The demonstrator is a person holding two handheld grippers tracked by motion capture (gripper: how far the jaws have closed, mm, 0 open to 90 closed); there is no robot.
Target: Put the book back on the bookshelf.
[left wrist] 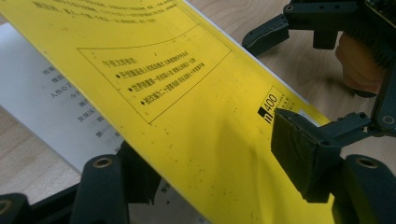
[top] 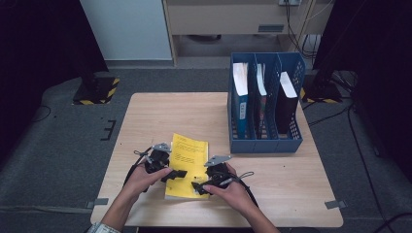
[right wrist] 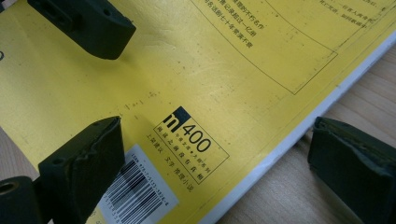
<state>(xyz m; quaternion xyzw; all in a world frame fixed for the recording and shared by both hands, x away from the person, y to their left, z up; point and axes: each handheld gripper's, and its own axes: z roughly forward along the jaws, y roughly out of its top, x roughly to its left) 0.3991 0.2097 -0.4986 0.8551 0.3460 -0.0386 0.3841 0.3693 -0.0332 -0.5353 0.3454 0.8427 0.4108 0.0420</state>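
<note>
We hold our left gripper half open astride the lifted yellow cover of the book, pads not pressing. Our right gripper gapes wide at the book's near right corner, gripping nothing. The book lies near the table's front edge; beyond stands the blue file rack.

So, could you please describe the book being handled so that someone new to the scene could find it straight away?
On the wooden table, look near the front edge, left of the blue file rack. The yellow book lies flat between both grippers. It is the only book outside the rack, with black print and a barcode on its cover.
</note>
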